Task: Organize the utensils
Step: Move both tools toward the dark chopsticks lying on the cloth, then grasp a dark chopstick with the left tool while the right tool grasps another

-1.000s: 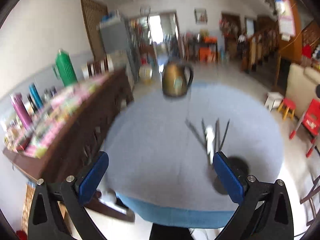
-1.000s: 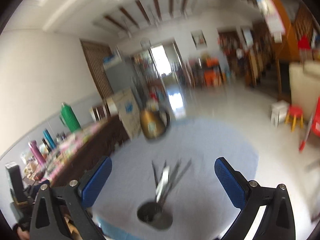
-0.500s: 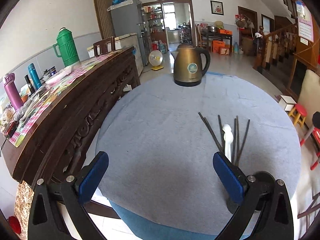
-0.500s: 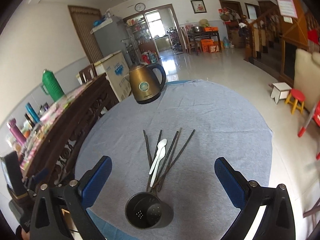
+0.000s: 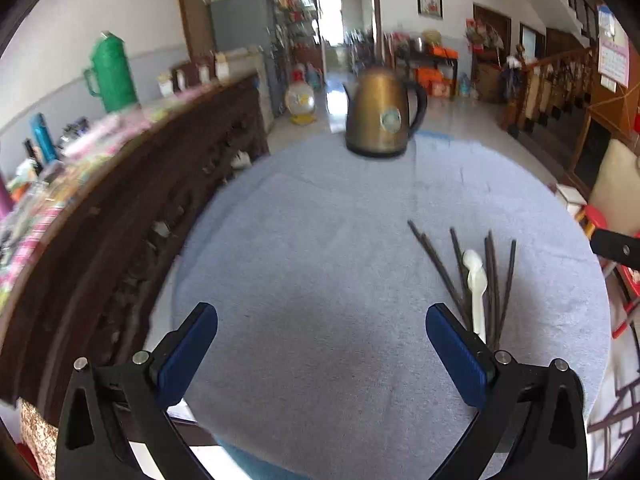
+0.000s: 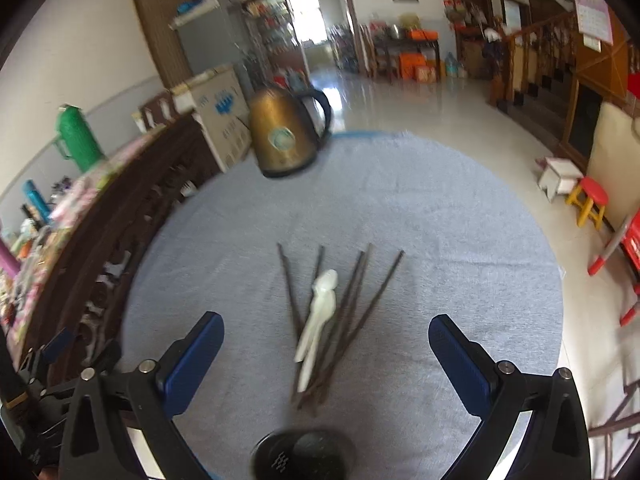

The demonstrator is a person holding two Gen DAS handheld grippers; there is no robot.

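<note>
Right gripper (image 6: 324,354) seemingly nearer the chopsticks (image 6: 344,320).

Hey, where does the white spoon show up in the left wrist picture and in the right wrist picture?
Left wrist view: the white spoon lies right of centre among the dark chopsticks, just beyond the left gripper, on its right-hand side.
Right wrist view: the spoon lies near the middle, ahead of the open right gripper, beyond the black holder.
Shared landmark: the brass kettle at the table's far edge.
</note>
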